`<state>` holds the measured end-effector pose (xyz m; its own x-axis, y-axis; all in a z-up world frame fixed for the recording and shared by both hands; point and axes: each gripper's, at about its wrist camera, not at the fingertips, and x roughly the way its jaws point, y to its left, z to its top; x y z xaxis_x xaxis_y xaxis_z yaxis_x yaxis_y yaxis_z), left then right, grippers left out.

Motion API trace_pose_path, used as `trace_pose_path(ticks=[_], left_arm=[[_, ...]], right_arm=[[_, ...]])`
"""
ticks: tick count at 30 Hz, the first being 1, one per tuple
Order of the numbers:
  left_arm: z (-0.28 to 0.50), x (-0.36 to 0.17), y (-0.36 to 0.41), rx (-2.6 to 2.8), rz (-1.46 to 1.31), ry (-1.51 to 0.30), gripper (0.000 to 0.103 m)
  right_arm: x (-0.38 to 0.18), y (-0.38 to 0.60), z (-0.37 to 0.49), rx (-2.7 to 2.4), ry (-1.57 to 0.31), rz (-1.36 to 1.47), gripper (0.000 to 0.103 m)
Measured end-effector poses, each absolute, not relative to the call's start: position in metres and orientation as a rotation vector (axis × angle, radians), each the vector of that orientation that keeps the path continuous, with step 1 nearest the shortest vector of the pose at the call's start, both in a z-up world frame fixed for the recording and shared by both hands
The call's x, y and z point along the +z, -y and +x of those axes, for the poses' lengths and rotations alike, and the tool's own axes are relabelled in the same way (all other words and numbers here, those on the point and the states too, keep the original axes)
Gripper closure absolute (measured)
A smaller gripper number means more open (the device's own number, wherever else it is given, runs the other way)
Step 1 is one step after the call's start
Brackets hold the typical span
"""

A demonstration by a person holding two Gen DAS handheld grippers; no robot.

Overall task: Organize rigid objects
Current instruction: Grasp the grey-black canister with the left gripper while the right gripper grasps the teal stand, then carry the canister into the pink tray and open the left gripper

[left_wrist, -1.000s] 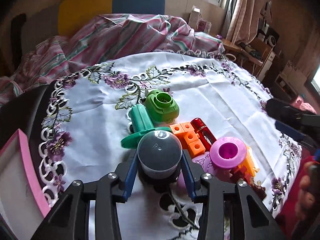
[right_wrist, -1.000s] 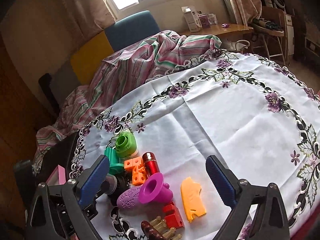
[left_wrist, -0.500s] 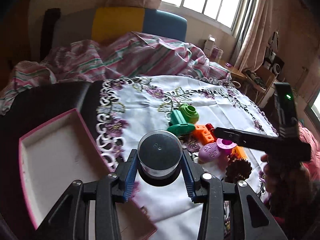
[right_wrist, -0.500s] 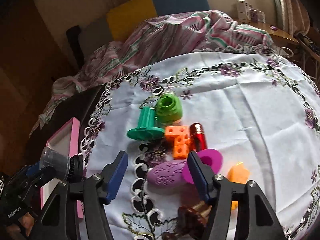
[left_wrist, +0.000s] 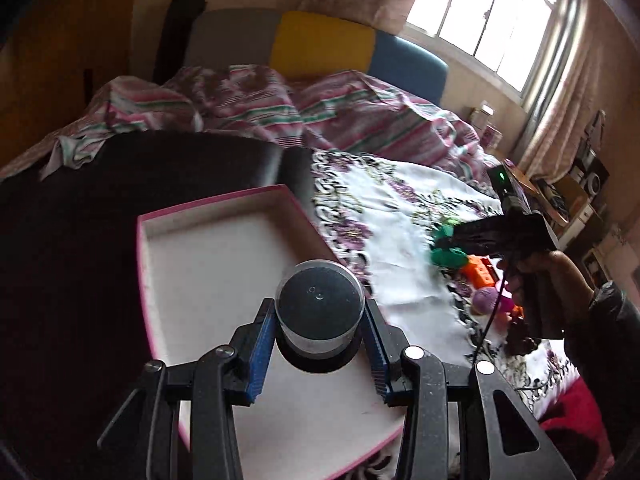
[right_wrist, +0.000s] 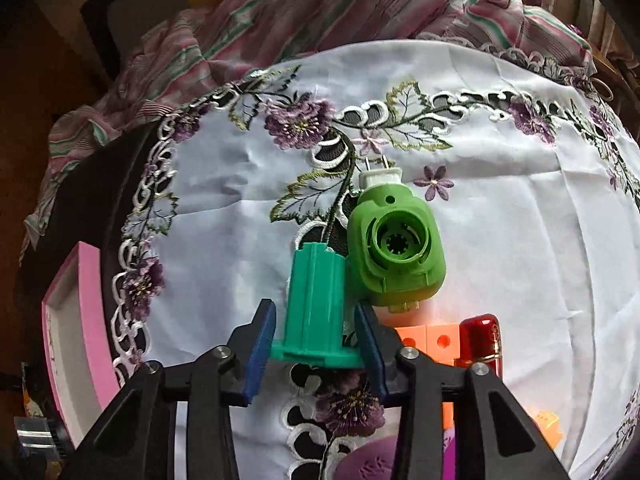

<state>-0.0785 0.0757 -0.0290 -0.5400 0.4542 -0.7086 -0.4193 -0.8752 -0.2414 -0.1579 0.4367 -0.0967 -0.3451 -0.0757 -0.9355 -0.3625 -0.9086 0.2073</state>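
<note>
My left gripper (left_wrist: 318,342) is shut on a clear round jar with a black cap (left_wrist: 319,308) and holds it above the pink-rimmed white box (left_wrist: 208,240). My right gripper (right_wrist: 316,354) has its blue pads on both sides of the flange of a teal flanged tube (right_wrist: 316,300) lying on the embroidered tablecloth (right_wrist: 500,220); the pads look to touch it. A green plug-in device (right_wrist: 394,254) lies against the tube's right side. In the left wrist view the right gripper (left_wrist: 496,232) hangs over the toy pile.
Orange blocks (right_wrist: 434,334), a red cylinder (right_wrist: 480,338) and a purple piece (right_wrist: 368,464) lie near my right gripper. The pink box edge (right_wrist: 86,300) shows at the left. A striped blanket (left_wrist: 320,104) and chairs stand behind the table.
My left gripper carried the jar left from beside the box to over its floor. My right gripper moved forward and down, and closed its jaws around the teal tube.
</note>
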Motion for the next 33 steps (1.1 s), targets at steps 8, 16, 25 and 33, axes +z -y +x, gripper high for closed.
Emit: trace_pose_path(ticks=[8, 16, 25, 33], left_arm=[[-0.128, -0.038, -0.024, 2.458, -1.192, 0.210, 0.060], [-0.182, -0.051, -0.018, 2.470, -1.292, 0.252, 0.060], [-0.222, -0.072, -0.029, 2.575, -1.357, 0.140, 0.059], [-0.192, -0.061, -0.020, 2.680, -1.273, 0.118, 0.040]], right_arm=[[-0.086, -0.385, -0.119, 2.528, -0.304, -1.738, 0.073], [-0.100, -0.365, -0.087, 2.608, -0.221, -1.744, 0.073], [-0.104, -0.366, -0.083, 2.663, -0.233, -1.715, 0.073], [-0.107, -0.361, -0.086, 2.676, -0.194, -1.709, 0.073]])
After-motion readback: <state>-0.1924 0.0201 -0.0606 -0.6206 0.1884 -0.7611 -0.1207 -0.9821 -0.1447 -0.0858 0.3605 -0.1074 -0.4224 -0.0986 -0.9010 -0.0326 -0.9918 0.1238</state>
